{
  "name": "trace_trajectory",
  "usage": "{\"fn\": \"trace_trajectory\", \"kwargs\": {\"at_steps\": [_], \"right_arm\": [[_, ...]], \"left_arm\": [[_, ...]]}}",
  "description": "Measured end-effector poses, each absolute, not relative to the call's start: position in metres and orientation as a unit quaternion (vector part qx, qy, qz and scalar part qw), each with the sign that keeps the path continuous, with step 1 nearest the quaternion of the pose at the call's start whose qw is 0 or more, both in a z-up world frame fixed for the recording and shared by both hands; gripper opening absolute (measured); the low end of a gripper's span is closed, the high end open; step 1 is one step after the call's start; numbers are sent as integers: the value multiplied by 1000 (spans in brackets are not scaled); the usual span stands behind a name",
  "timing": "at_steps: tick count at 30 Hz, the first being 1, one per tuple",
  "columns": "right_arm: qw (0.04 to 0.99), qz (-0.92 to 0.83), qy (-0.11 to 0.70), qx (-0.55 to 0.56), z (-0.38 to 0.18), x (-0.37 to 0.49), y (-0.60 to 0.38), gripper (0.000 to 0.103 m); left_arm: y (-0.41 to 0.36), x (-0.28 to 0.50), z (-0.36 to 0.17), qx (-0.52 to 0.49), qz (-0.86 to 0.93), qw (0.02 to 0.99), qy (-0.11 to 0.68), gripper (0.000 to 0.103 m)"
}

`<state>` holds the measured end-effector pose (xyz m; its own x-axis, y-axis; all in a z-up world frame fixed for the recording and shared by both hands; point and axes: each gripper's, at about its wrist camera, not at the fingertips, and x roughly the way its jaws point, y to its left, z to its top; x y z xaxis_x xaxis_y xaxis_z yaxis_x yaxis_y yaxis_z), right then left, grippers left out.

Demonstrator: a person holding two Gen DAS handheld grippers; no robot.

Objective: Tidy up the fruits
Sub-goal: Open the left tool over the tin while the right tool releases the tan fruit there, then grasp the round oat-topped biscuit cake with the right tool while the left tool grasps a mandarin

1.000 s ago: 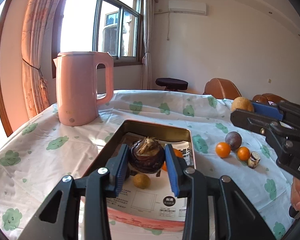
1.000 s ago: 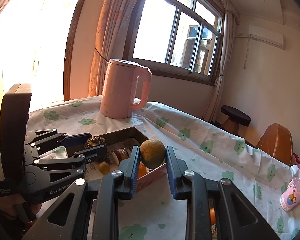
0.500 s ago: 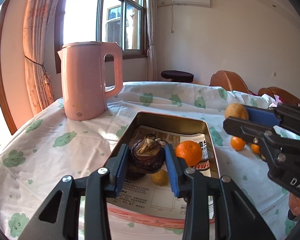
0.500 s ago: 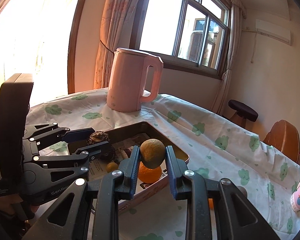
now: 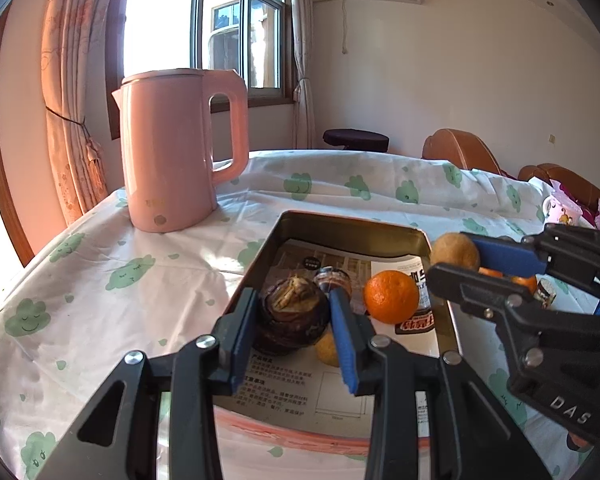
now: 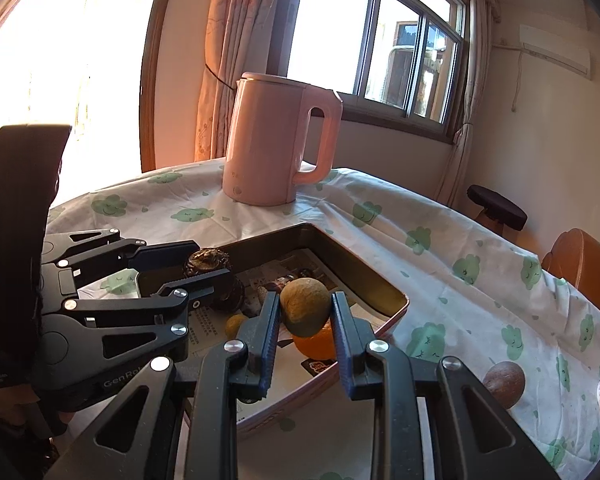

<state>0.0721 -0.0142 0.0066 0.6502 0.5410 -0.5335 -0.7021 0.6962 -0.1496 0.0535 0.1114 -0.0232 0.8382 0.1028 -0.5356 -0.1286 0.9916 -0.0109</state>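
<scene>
Over the metal tray [image 5: 436, 248], your left gripper [image 5: 296, 326] is clamped on a dark brown scaly fruit [image 5: 294, 312], held low above the tray's paper lining. Above the tray's right rim, your right gripper [image 6: 305, 312] grips a tan round fruit [image 6: 304, 306] between its pads. Inside the tray, an orange [image 5: 391, 297] lies just right of the dark fruit.

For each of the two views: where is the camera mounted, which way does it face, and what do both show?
Left wrist: rides the left claw, looking forward and down at the tin tray; right claw enters from the right.
Right wrist: rides the right claw, facing the tray's corner; left claw at left.
Shared: pink kettle, orange, window.
</scene>
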Motion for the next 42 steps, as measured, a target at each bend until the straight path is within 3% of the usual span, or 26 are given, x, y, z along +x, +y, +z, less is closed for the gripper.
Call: {"fn": "trace_trajectory", "kwargs": {"at_steps": [37, 40, 42], "right_arm": [[871, 352, 291, -180, -27, 88, -1, 28], [872, 350, 293, -178, -28, 91, -1, 32], [872, 351, 288, -182, -28, 89, -1, 41]], "left_arm": [[112, 66, -31, -26, 56, 946, 319, 39], [112, 64, -29, -26, 63, 948, 312, 49], [114, 59, -26, -30, 72, 951, 298, 81]]}}
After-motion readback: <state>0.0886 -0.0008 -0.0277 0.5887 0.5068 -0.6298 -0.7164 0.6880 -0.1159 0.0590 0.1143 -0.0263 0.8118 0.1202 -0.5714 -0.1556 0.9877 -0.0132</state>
